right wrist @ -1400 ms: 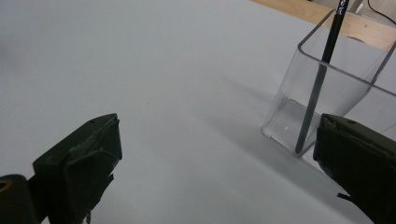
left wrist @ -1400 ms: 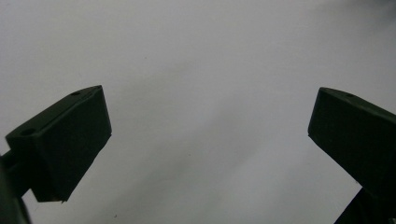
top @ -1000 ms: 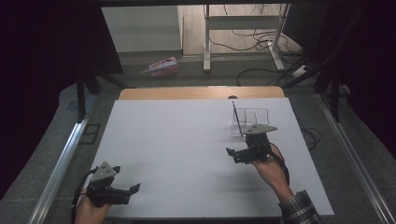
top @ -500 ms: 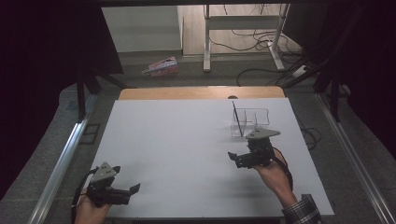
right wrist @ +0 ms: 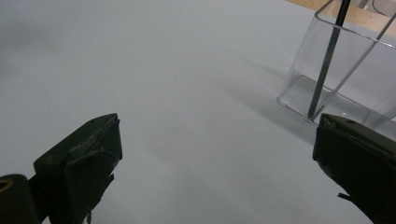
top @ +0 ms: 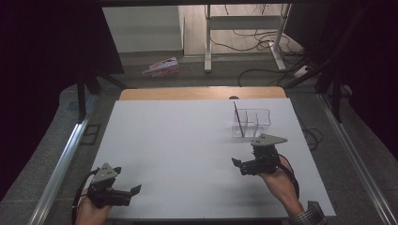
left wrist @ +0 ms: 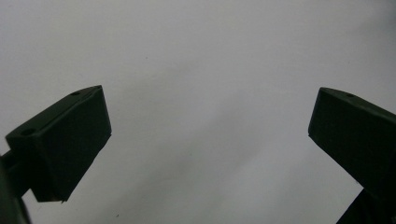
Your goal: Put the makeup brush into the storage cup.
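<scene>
White table (top: 187, 154): pen (top: 238, 119) stands in clear holder (top: 256, 123); right gripper (top: 241, 165) nearby, left gripper (top: 133, 191) apart, both jaws wide, empty; placing apparently done.

Black claws (top: 237, 164) with grey plates, plaid cuff (top: 307, 216)

Grey floor (top: 141, 70), loose cables (top: 256, 35), white desk frame (top: 244, 23).

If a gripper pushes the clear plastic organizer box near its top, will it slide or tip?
The clear plastic organizer box looks thin-walled and light, so it would probably slide on the smooth white table. Pushed high, it might tip, and the thin black stick leaning inside could shift.
</scene>
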Motion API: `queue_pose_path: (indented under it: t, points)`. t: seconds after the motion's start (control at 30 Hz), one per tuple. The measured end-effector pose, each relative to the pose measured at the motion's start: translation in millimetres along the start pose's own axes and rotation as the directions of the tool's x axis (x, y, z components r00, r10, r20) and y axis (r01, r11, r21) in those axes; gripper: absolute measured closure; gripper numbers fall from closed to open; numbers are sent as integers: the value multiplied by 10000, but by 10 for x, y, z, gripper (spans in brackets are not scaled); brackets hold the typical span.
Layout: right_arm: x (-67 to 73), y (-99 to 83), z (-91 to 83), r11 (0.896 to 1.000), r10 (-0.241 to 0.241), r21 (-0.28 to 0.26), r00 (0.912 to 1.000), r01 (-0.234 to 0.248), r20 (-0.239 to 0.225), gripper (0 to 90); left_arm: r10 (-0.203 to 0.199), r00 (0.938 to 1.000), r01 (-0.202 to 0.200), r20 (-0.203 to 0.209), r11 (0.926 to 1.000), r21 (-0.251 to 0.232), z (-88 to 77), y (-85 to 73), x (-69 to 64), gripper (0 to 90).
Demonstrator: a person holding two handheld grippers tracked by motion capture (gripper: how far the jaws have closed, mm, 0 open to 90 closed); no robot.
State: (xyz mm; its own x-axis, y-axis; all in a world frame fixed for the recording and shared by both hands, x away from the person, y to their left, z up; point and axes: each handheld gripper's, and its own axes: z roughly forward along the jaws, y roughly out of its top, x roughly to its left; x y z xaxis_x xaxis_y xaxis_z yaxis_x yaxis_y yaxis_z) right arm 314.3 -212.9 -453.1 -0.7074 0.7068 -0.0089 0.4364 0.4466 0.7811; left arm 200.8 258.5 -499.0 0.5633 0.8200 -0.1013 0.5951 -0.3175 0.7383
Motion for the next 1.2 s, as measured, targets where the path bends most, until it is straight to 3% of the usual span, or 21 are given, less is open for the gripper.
queue_pose_path:
  t: [1.2]
  points:
    - [126, -280, -178, 9989, -34, 464, 10000, 38, -83, 6, -22, 10000, 23, 48, 9998, -195, -13, -2, 1, 0]
